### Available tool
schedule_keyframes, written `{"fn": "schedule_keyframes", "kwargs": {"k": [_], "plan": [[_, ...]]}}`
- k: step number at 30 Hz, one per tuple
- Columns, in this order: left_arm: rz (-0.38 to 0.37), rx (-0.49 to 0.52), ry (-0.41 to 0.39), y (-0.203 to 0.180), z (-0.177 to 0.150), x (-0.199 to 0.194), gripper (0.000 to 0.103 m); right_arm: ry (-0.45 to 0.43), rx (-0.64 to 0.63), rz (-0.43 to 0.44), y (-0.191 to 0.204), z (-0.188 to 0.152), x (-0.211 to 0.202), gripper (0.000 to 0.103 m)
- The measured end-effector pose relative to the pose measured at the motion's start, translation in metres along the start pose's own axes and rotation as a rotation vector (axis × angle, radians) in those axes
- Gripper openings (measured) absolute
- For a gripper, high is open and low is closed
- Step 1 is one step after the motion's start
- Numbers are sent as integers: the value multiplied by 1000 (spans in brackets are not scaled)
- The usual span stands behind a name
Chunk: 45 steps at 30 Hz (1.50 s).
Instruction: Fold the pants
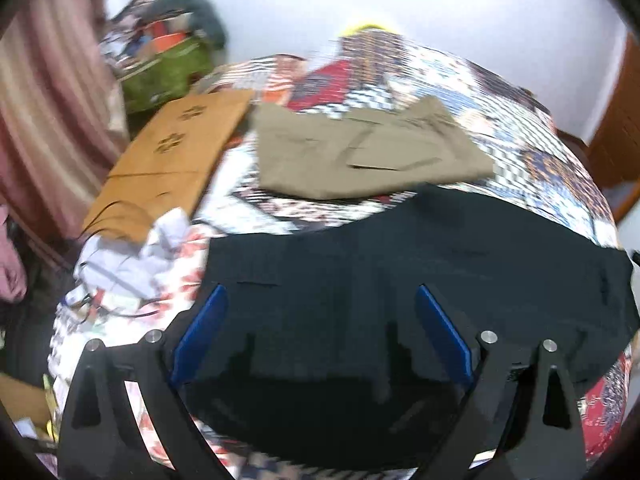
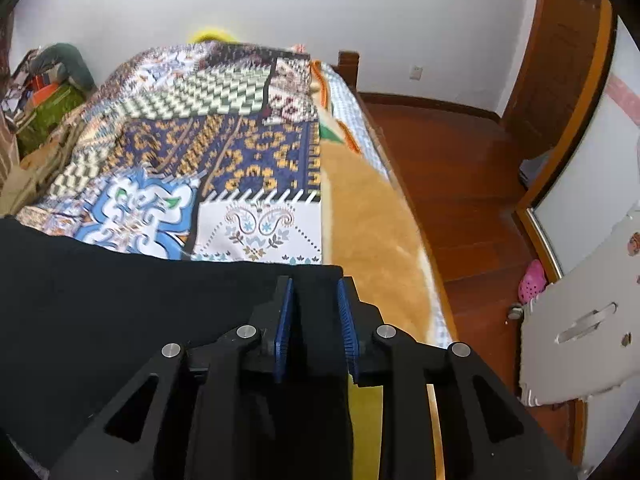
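Note:
Dark pants (image 1: 420, 264) lie spread across the near part of the patterned bedspread (image 1: 400, 72); they also show in the right wrist view (image 2: 120, 304). My left gripper (image 1: 320, 292) is open, its blue pads wide apart over the pants' near edge. My right gripper (image 2: 314, 280) is nearly closed, its blue pads on either side of the pants' right corner; the dark cloth runs between them.
Folded khaki pants (image 1: 360, 152) lie farther back on the bed. A flat cardboard piece (image 1: 172, 160) and crumpled white cloth (image 1: 140, 256) lie at the left. A green bag (image 1: 164, 72) stands by the wall. Wooden floor (image 2: 460, 168) runs along the bed's right side.

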State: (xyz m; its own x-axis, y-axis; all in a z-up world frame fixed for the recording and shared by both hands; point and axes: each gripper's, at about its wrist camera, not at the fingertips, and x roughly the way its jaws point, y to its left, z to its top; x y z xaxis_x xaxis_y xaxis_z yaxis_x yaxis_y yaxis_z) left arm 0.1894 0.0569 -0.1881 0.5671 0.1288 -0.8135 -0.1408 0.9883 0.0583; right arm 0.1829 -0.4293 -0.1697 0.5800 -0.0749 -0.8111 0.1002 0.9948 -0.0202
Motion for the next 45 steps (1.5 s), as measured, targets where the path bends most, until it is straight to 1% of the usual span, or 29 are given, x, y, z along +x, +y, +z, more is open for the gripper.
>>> {"fn": "schedule_keyframes", "kwargs": {"k": [4,9,12,15,18,21,23,25,26,29,30,32,33,34,36,41,45], "plan": [[43,-79,0,45,-8,-1,95,-32,29,4,-2,-7,-27,33],[61,-147,28,81,-26,3,95,-47,57,-9,0,-17,-48,35],[49,-179,54,96,-41,8,95,-41,75,-17,1,-28,-57,38],[38,-205,86,104,-54,14,95,-25,99,-18,1,-42,-64,39],[6,-247,129,109,-68,23,95,-4,118,-19,3,-56,-68,39],[-42,-297,128,112,-80,25,94,16,144,-16,3,-70,-72,39],[-76,-320,131,111,-84,26,90,24,163,-11,0,-78,-75,39],[-105,-319,141,108,-86,29,76,24,180,-7,-1,-85,-77,39],[-105,-315,141,107,-87,29,76,28,190,-4,-2,-89,-77,39],[-86,-300,116,102,-87,26,67,44,223,-4,-7,-98,-76,39],[-87,-295,109,101,-87,25,60,47,229,-3,-7,-100,-76,39],[-58,-282,96,99,-85,24,53,52,245,-1,-11,-103,-75,39],[-33,-269,87,98,-85,22,45,53,252,-1,-12,-104,-74,39],[-25,-264,84,98,-84,23,39,52,259,-1,-14,-105,-73,39],[-29,-271,70,100,-84,20,33,50,275,8,-17,-106,-71,39],[-31,-283,58,103,-83,19,28,55,306,36,-20,-104,-60,39],[-12,-256,46,99,-82,17,27,55,328,65,-21,-103,-51,39]]}}
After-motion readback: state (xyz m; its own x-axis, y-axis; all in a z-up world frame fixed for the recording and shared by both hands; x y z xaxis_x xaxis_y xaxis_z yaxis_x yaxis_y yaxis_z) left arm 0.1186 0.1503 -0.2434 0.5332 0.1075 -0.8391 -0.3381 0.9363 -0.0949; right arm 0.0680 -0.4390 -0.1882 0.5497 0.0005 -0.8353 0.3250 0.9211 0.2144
